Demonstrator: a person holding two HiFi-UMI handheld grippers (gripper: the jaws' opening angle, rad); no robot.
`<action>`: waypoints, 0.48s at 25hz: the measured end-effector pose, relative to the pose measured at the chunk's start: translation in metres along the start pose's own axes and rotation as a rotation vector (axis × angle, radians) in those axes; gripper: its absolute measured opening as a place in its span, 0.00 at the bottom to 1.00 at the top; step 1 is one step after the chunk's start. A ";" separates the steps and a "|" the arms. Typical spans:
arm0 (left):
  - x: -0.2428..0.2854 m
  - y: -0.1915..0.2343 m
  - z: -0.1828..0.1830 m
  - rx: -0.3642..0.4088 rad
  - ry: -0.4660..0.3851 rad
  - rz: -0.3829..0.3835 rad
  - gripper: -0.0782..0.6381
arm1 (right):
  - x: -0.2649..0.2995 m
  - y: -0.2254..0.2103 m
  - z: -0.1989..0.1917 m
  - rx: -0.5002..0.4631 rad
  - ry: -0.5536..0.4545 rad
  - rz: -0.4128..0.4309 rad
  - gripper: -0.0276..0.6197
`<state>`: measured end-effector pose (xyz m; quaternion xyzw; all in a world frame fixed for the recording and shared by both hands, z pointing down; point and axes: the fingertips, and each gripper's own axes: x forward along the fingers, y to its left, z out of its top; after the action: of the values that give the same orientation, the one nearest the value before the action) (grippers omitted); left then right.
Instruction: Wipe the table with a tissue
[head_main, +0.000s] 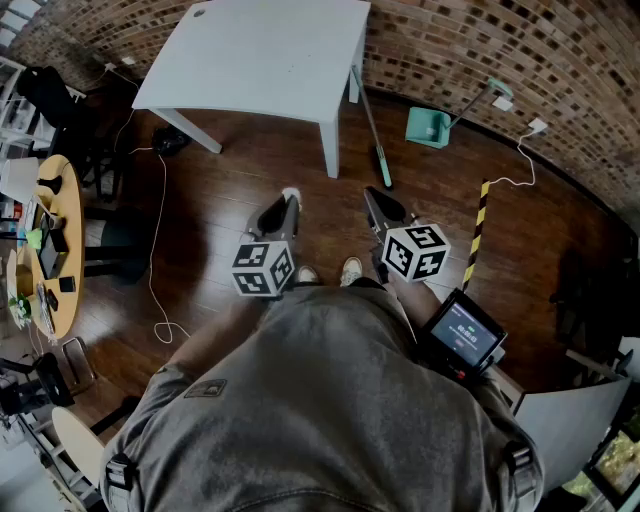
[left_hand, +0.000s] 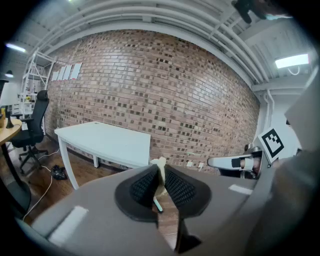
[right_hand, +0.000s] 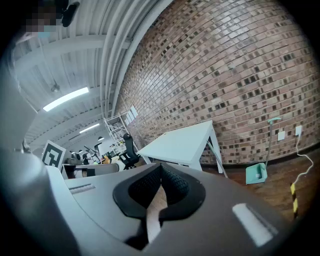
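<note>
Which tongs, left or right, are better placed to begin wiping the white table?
Left. The left tongs are shut on the tissue, which sticks out past their tips. The right tongs are shut with nothing between them. Both are apart from the table, so the left should probably approach.

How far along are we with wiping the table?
Done: the tissue is picked up, pinched in the shut left claw. In hand: the person stands back from the white table, with both claws over the floor. The right claw is shut on nothing. Left: all the wiping, since the tissue is not touching the tabletop.
</note>
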<state>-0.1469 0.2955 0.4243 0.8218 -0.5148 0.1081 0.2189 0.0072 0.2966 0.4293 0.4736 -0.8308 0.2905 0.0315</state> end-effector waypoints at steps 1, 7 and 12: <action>0.001 -0.003 -0.001 -0.001 0.000 0.004 0.16 | -0.001 -0.003 0.000 0.000 0.002 0.003 0.06; 0.012 -0.012 0.003 -0.018 -0.014 0.044 0.16 | -0.001 -0.020 0.004 -0.002 0.014 0.028 0.06; 0.019 -0.005 0.007 -0.031 -0.014 0.074 0.16 | 0.007 -0.029 0.012 -0.011 0.022 0.037 0.06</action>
<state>-0.1348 0.2790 0.4248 0.7993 -0.5482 0.1023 0.2237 0.0292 0.2742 0.4352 0.4547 -0.8406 0.2918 0.0376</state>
